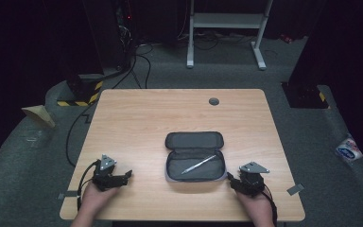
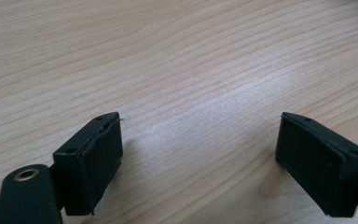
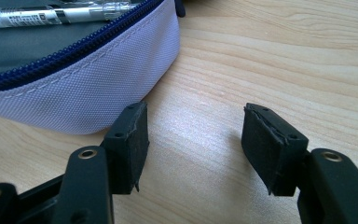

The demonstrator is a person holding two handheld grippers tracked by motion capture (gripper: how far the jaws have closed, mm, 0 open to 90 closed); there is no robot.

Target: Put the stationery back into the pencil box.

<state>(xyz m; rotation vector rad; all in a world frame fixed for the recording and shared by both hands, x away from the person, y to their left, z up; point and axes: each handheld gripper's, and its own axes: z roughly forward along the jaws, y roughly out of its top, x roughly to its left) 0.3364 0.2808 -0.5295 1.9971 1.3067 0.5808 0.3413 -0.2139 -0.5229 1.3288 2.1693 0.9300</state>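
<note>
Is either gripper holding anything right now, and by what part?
Nothing. The left gripper and right gripper are open over bare table; the pen lies in the case.

High overhead view of table (image 1: 137, 113); two close claw-mounted views.

- I see dark print on the white barrel of the pen (image 3: 51, 16), upper left of the right gripper view; it's too small and blurred for me to read.
- On the floor at the right edge of the high view, a white packet (image 1: 349, 150) carries a blue logo that I can't make out.
- I find nothing else lettered.
</note>
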